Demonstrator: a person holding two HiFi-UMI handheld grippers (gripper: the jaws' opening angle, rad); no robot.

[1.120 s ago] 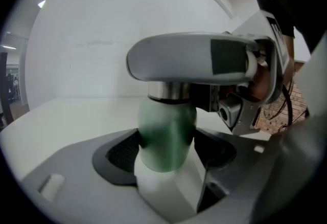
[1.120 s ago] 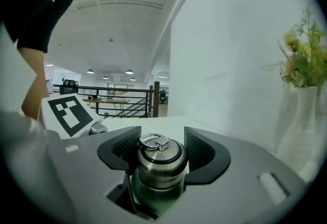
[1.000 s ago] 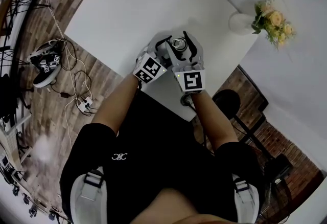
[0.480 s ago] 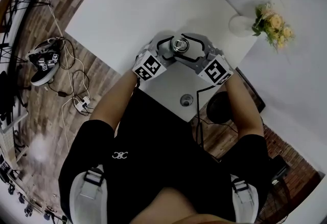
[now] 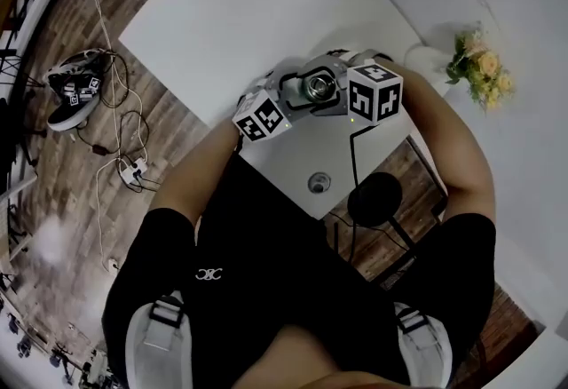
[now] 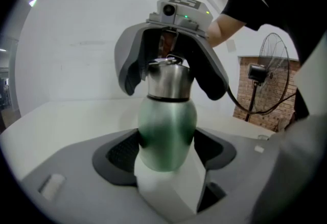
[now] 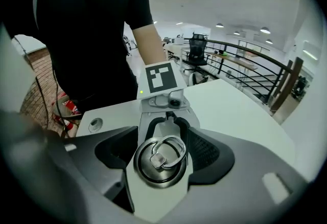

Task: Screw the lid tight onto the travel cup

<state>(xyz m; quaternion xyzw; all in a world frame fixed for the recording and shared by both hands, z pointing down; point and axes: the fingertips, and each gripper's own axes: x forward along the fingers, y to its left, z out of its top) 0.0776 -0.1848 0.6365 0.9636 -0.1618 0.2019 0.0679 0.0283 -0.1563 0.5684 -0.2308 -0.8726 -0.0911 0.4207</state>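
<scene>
Gripping the travel cup [image 6: 166,126] by its green body, the left claw [image 6: 167,152] is closed, and the cup is held upright over the white desk [image 5: 266,5]. The steel lid [image 7: 159,164], seated on the cup's neck, is straddled by the right claw [image 7: 162,154], whose jaws have just been opening and seem clear of it.
</scene>
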